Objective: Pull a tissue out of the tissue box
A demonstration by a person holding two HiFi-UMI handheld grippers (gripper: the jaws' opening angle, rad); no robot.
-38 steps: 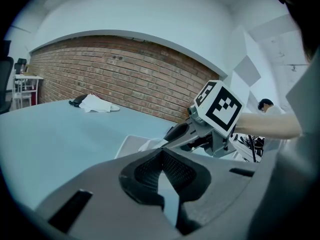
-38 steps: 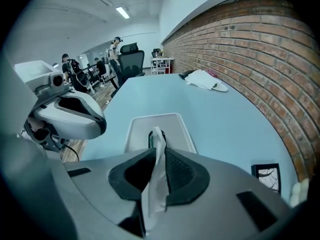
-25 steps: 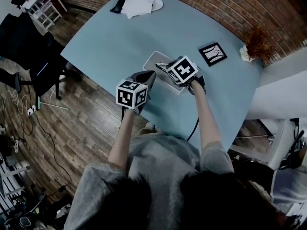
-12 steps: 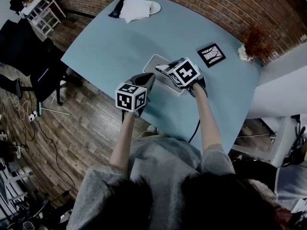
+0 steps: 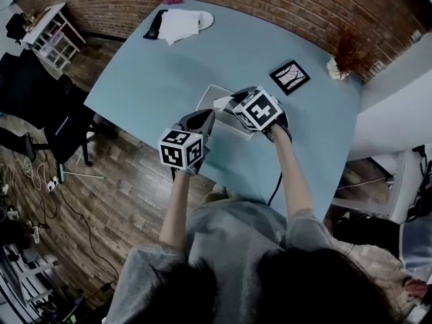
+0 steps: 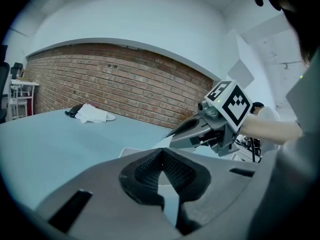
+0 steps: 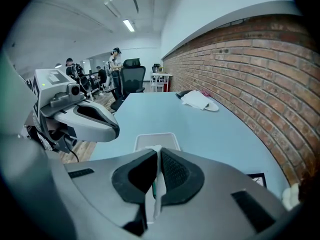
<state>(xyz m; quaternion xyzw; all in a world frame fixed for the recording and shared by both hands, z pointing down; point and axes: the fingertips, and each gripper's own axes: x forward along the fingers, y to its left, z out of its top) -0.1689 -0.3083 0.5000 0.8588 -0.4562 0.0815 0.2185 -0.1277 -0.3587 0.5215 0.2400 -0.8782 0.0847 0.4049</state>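
Tissue (image 7: 158, 181) risen above tissue box (image 7: 156, 140), right gripper (image 7: 157, 152) pinching it.

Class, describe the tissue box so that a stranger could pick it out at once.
On the pale blue table, look near its front edge. The tissue box is the flat, pale rectangle there; unlike the dark square framed picture to its right, it has a white tissue rising from it, pinched by the right gripper.

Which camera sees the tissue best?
The right gripper view: the tissue is pinched in the right claw, close up. The head view shows only a small white bit; the left gripper view barely shows it.
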